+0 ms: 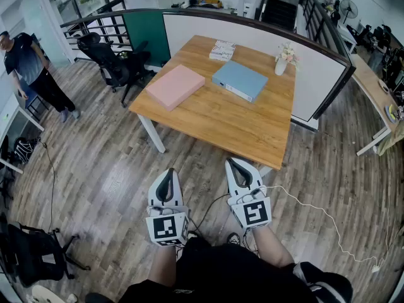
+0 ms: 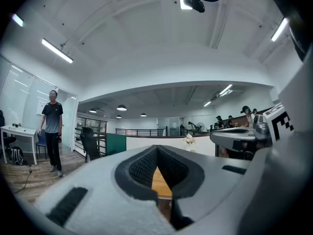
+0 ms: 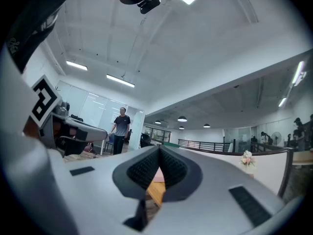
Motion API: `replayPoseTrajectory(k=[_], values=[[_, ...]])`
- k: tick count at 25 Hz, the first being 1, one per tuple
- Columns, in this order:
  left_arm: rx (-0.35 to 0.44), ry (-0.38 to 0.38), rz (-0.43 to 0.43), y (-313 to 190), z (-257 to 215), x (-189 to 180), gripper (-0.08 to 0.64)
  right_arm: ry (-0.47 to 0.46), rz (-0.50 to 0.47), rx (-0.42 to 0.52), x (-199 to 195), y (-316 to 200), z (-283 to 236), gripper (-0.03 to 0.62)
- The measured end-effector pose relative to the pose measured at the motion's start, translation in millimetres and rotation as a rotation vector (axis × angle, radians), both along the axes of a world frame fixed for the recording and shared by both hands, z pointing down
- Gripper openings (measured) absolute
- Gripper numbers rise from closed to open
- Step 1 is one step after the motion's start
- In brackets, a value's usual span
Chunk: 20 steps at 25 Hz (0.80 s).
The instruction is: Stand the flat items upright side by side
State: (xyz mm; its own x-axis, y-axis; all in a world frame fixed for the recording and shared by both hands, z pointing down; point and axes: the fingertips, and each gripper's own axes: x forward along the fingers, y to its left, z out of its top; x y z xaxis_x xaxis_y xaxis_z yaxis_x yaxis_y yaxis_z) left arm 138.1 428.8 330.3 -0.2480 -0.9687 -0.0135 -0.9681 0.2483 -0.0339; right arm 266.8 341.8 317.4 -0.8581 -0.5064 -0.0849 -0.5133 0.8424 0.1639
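On a wooden table point(image 1: 240, 122) ahead of me lie three flat items: a pink book point(image 1: 175, 86), a blue book point(image 1: 240, 80) and a small patterned book point(image 1: 222, 50) at the far edge. My left gripper point(image 1: 167, 174) and right gripper point(image 1: 238, 163) hang side by side over the floor, short of the table's near edge. Both are shut with nothing between the jaws. In the left gripper view the left gripper point(image 2: 157, 148) points level at the table edge. The right gripper point(image 3: 159, 150) does the same, with a sliver of the pink book point(image 3: 157, 172) behind it.
A small vase of flowers point(image 1: 284, 59) stands at the table's far right corner. A curved partition point(image 1: 252, 33) wraps the table's back and right. A black office chair point(image 1: 110, 62) stands to the left. A person point(image 1: 31, 74) stands far left. A white cable point(image 1: 322, 216) trails over the floor.
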Motion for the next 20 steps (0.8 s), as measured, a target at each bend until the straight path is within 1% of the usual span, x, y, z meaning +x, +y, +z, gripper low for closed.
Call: replayPoseTrajectory(k=[6, 8, 11, 12, 13, 14, 16, 17, 20], values=[[-0.006, 0.020, 0.006, 3, 8, -21, 0.000, 0.010, 0.001, -0.001, -18, 2, 8, 0.005], [0.003, 0.029, 0.019, 4, 8, -25, 0.000, -0.007, -0.009, 0.012, -24, 4, 9, 0.005], [0.019, 0.034, 0.039, 7, 10, -33, 0.001, -0.057, -0.050, 0.009, -33, 14, 6, 0.006], [0.020, 0.032, 0.044, 8, 11, -37, 0.002, -0.067, -0.062, 0.002, -37, 17, 6, 0.011], [0.018, 0.032, 0.051, 9, 12, -41, 0.003, -0.066, -0.068, -0.006, -42, 19, 8, 0.032], [0.014, 0.034, 0.062, 9, 14, -44, 0.020, -0.058, -0.068, -0.012, -47, 20, 11, 0.048], [0.000, 0.043, 0.089, 9, 18, -52, 0.135, -0.034, -0.059, -0.021, -57, 20, 17, 0.085], [-0.007, 0.047, 0.100, 9, 20, -56, 0.160, -0.024, -0.052, -0.026, -61, 21, 20, 0.103], [-0.024, 0.063, 0.120, 15, 27, -72, 0.194, 0.001, -0.032, -0.043, -74, 25, 27, 0.140]])
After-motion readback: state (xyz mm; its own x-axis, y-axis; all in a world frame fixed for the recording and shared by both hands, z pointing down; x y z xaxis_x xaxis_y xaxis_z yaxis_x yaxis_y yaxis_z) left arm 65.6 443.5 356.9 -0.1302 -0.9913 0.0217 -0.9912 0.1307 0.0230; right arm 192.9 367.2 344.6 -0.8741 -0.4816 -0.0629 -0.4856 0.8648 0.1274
